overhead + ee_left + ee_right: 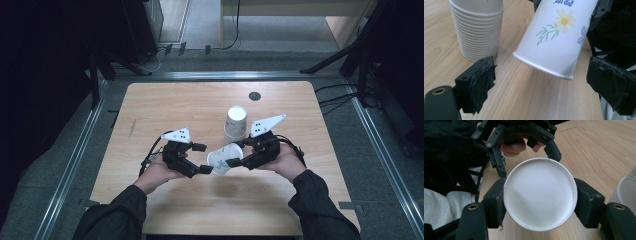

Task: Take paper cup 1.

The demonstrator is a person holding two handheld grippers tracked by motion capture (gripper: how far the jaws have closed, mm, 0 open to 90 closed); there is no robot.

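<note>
A white paper cup (pixel 224 159) printed with flowers (pixel 556 37) hangs tilted just above the wooden table, between the two hands. My right gripper (pixel 235 152) is shut on it, a pad pressed on each side near its closed base (pixel 540 192). The cup's open rim points toward my left gripper (pixel 202 158), whose jaws stand wide apart (pixel 544 82) on either side of the rim without touching it. A stack of several nested cups (pixel 235 122) of the same kind stands mouth down just behind the held cup (pixel 477 27).
The light wooden table (pixel 165 110) carries a small black round disc (pixel 254 96) near its far edge. Metal rails and dark stands surround the table. Both forearms, in dark sleeves, come in over the near edge.
</note>
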